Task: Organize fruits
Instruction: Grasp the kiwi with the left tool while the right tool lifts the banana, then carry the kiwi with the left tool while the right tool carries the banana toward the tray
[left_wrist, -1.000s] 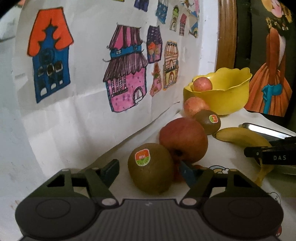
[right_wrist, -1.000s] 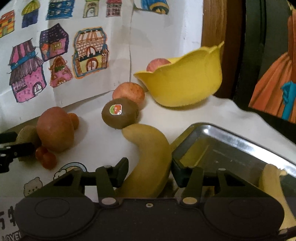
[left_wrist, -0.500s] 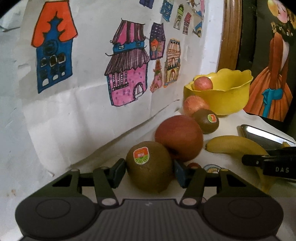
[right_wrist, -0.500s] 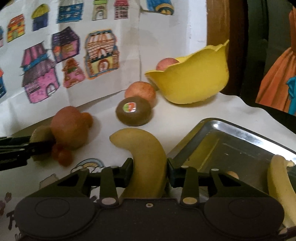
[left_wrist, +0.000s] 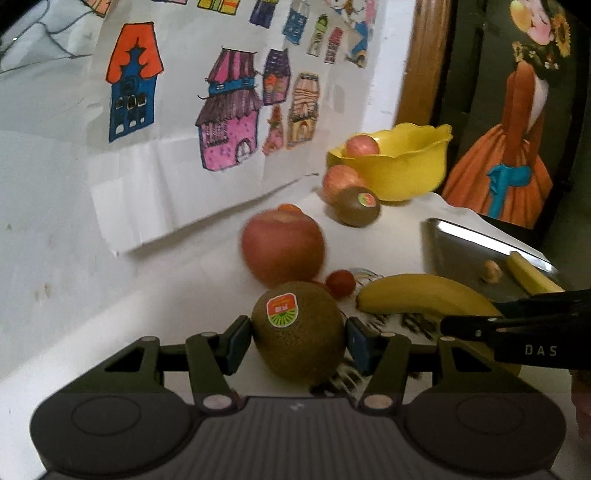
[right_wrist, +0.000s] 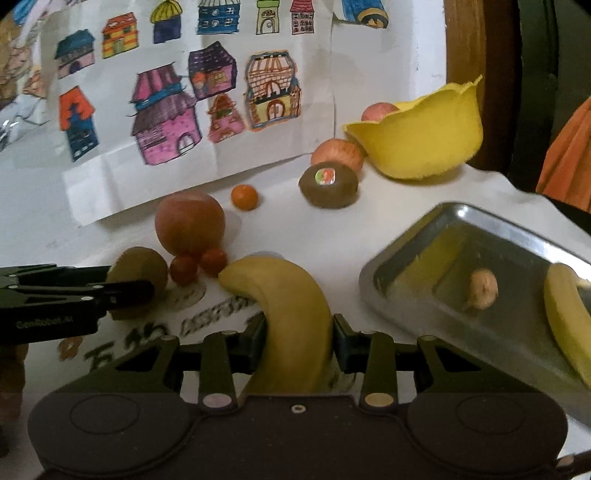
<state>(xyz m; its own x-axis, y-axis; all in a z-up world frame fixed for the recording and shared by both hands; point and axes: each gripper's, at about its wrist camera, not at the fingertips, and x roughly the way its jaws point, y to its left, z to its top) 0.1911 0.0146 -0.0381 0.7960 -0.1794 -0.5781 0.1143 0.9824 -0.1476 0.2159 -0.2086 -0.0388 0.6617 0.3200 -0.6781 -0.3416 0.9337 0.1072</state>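
left tongs (left_wrist: 299, 341) clenched on kiwi (left_wrist: 298, 332), soft, hold its middle gently | right tongs (right_wrist: 297, 341) grasping banana (right_wrist: 291, 317) mid-length, bruises easily

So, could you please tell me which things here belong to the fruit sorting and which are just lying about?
Job: left gripper on kiwi; right gripper on banana; apple; yellow bowl; metal tray.
Lying about: house drawings, painting.
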